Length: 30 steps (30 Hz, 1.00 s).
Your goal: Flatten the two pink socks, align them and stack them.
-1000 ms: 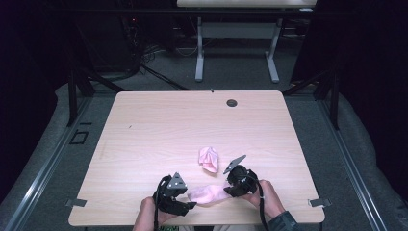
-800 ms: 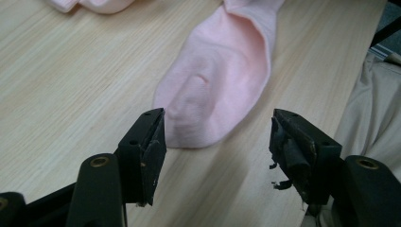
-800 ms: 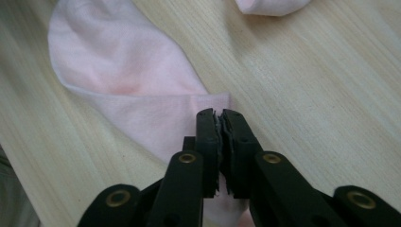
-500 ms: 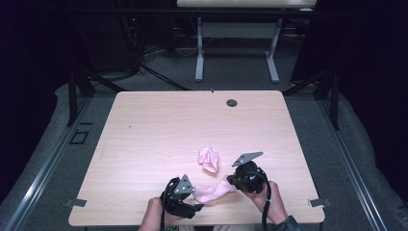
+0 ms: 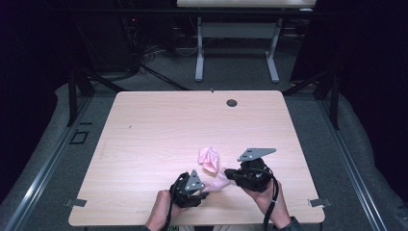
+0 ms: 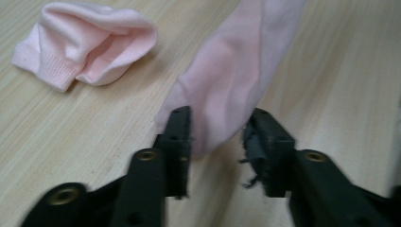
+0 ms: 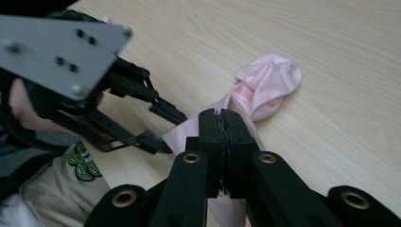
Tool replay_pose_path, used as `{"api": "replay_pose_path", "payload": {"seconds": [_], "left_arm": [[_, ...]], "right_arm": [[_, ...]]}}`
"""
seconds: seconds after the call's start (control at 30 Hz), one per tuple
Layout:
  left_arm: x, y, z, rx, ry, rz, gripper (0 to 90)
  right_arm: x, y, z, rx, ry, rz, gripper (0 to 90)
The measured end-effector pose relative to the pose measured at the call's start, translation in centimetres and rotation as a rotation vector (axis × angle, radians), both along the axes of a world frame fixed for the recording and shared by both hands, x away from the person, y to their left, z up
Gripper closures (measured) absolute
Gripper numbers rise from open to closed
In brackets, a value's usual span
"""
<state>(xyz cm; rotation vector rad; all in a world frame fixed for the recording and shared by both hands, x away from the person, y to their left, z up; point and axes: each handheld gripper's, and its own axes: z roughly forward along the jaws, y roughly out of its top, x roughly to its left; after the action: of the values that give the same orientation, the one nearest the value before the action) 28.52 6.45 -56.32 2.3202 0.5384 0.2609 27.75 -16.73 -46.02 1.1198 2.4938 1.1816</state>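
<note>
On the left, near the front edge of the table [image 5: 144, 130], my left gripper [image 5: 199, 191] sits low over the wood. In the left gripper view its jaws stand on either side of the free end of the stretched pink sock [image 6: 234, 80]: one pad touches the cloth, while a narrow gap shows between the cloth and the other pad. The jaws have just been closing, with that end of the sock between them; I do not see a full pinch yet.

Moving right, the stretched pink sock [image 5: 219, 182] runs as a taut band from my left gripper up to my right one. Just behind it, resting on the table and apart from both grippers, lies the crumpled pink sock [image 5: 209, 159], bunched with its ribbed cuff [image 6: 49, 75] turned outward.

Farther right, my right gripper [image 5: 231, 175] is held above the table surface, its grey plate [image 5: 256, 153] on top. In the right gripper view its jaws are pressed together with the sock's fabric [image 7: 236, 208] clamped between the pads; the cloth emerges on both sides of them. My left gripper [image 7: 158, 142] shows beyond in that view, at the sock's other end.
</note>
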Motion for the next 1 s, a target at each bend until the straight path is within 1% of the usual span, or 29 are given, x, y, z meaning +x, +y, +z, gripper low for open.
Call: {"api": "replay_pose_path", "payload": {"seconds": [0.03,0.07,0.1,0.13,0.17,0.2,0.23,0.27,0.3,0.33,0.37,0.4,0.43,0.47,0.5,0.53,0.57,0.6,0.63,0.67,0.7,0.73,0.77,0.8,0.83,0.87,0.9,0.97,1.0], "left_arm": [[0.2,0.1,0.1,-0.004,0.005,-0.011,75.5],[0.3,0.4,0.6,-0.03,0.025,-0.016,85.8],[0.3,0.4,0.6,-0.03,0.025,-0.016,87.8],[0.1,0.7,1.1,-0.046,0.033,-0.018,88.2],[0.1,1.0,1.7,-0.047,0.048,-0.026,88.2],[-0.1,1.2,2.3,-0.048,0.068,-0.021,88.3],[-0.3,1.7,3.9,-0.063,0.143,-0.029,88.2],[-0.3,1.7,3.9,-0.063,0.143,-0.029,88.2],[-0.2,2.1,5.3,-0.069,0.213,-0.012,88.2],[0.1,2.1,5.6,-0.068,0.27,-0.03,87.9],[0.1,2.1,5.6,-0.068,0.27,-0.03,87.7],[0.4,2.1,5.9,-0.065,0.287,-0.02,87.7],[0.8,2.0,5.8,-0.057,0.316,-0.015,87.4],[1.3,1.7,5.6,-0.018,0.331,-0.005,84.3],[1.9,1.7,5.3,-0.004,0.329,0.019,79.9],[2.5,1.6,4.9,0.006,0.328,0.054,79.9],[3.0,1.6,4.6,0.02,0.323,0.074,75.8],[3.5,1.7,4.2,0.016,0.31,0.1,73.0],[3.9,1.9,3.8,0.015,0.301,0.14,62.7],[4.1,2.1,3.5,0.014,0.306,0.143,58.2],[4.1,2.2,3.3,0.0,0.318,0.148,58.2],[3.9,2.3,3.1,-0.001,0.305,0.166,53.5],[3.6,2.6,2.9,0.003,0.282,0.182,48.6],[3.6,2.6,2.9,0.003,0.282,0.182,45.8],[3.5,2.8,2.7,-0.006,0.277,0.195,45.8],[3.5,3.0,2.6,-0.013,0.277,0.203,47.2],[3.7,3.3,2.5,-0.018,0.281,0.209,46.3],[4.0,3.5,2.5,-0.031,0.288,0.226,45.9],[4.1,3.5,2.5,-0.035,0.29,0.23,46.0]], "right_arm": [[0.0,-0.3,0.1,0.013,0.0,-0.004,87.9],[-0.1,-0.7,0.1,0.034,-0.003,-0.025,88.0],[-0.1,-0.7,0.1,0.034,-0.003,-0.025,88.0],[-0.3,-1.4,0.0,0.061,0.006,-0.043,88.0],[-0.3,-1.4,0.0,0.061,0.006,-0.043,88.0],[-0.5,-2.0,-0.1,0.093,0.004,-0.071,88.0],[-0.6,-2.3,-0.2,0.095,0.01,-0.081,88.0],[-0.6,-2.3,-0.2,0.095,0.01,-0.081,88.0],[-0.6,-2.7,-0.8,0.1,0.022,-0.112,87.9],[-0.4,-2.7,-1.4,0.092,0.033,-0.125,87.9],[-0.4,-2.7,-1.4,0.092,0.033,-0.125,87.9],[-0.1,-2.6,-2.1,0.079,0.047,-0.141,87.9],[0.2,-2.4,-2.9,0.053,0.056,-0.149,87.8],[1.0,-1.9,-4.7,0.027,0.086,-0.177,87.8],[1.4,-1.7,-5.5,-0.003,0.09,-0.184,87.6],[1.4,-1.7,-5.5,-0.003,0.09,-0.184,87.6],[1.8,-1.5,-6.3,-0.031,0.093,-0.201,87.5],[2.2,-1.5,-7.1,-0.03,0.102,-0.209,87.3],[2.9,-1.6,-8.1,-0.055,0.108,-0.247,86.6],[3.2,-1.7,-8.5,-0.058,0.105,-0.26,86.2],[3.2,-1.7,-8.5,-0.058,0.105,-0.26,86.2],[3.4,-1.9,-8.7,-0.06,0.113,-0.268,84.8],[3.5,-2.1,-8.8,-0.06,0.1,-0.276,78.1],[3.5,-2.1,-8.8,-0.06,0.1,-0.276,78.1],[3.6,-2.2,-8.7,-0.062,0.093,-0.273,74.0],[3.5,-2.3,-8.5,-0.068,0.085,-0.28,70.6],[3.5,-2.5,-8.3,-0.069,0.078,-0.282,67.9],[3.3,-3.1,-7.7,-0.068,0.072,-0.29,64.3],[3.1,-3.3,-7.4,-0.073,0.077,-0.283,62.6]]}}
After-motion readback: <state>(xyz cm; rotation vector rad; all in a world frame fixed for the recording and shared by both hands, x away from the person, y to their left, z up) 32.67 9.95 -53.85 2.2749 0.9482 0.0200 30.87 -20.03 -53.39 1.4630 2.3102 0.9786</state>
